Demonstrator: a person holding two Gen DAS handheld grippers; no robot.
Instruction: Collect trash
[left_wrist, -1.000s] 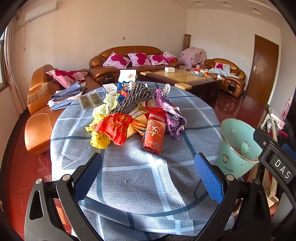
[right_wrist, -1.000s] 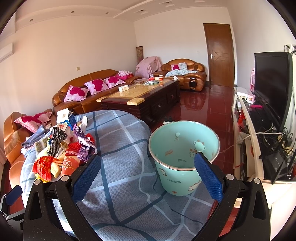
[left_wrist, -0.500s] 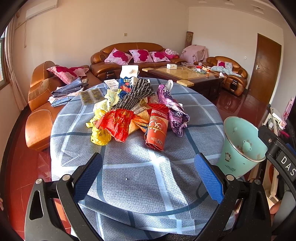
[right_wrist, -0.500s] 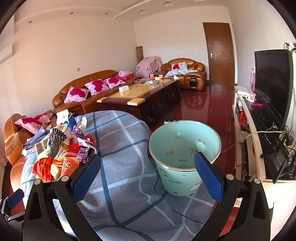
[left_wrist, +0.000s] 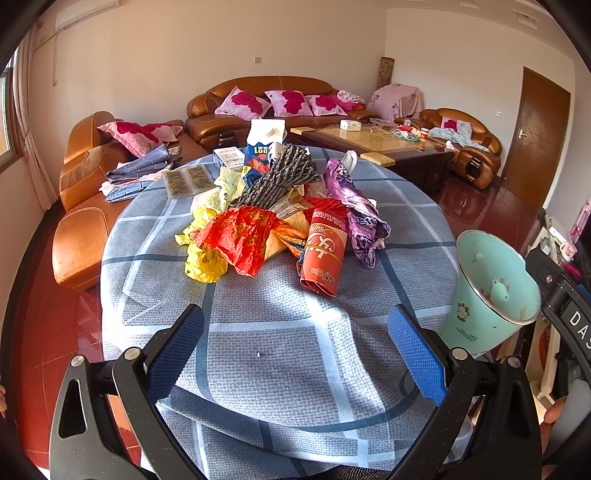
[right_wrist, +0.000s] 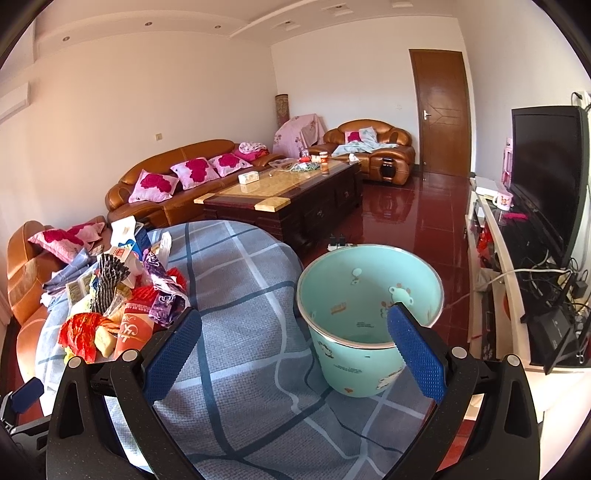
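A pile of trash lies mid-table: a red paper cup (left_wrist: 325, 254), a red wrapper (left_wrist: 240, 240), a yellow bag (left_wrist: 203, 258), a purple wrapper (left_wrist: 354, 210), a black-striped packet (left_wrist: 280, 181) and a blue carton (left_wrist: 258, 158). The pile also shows in the right wrist view (right_wrist: 122, 295). A mint green bin (right_wrist: 369, 317) stands at the table's right edge, empty inside; it also shows in the left wrist view (left_wrist: 491, 291). My left gripper (left_wrist: 295, 347) is open and empty, short of the pile. My right gripper (right_wrist: 293, 350) is open and empty, just before the bin.
The round table has a blue-grey checked cloth (left_wrist: 277, 350). Brown leather sofas with pink cushions (left_wrist: 266, 103) stand behind it. A dark coffee table (right_wrist: 288, 199) is further back. A TV (right_wrist: 543, 177) on a white stand is at the right. The floor is glossy red.
The left gripper has moved slightly forward toward the pile, which now looks a bit larger. The right view has barely shifted. Both grippers stay open.
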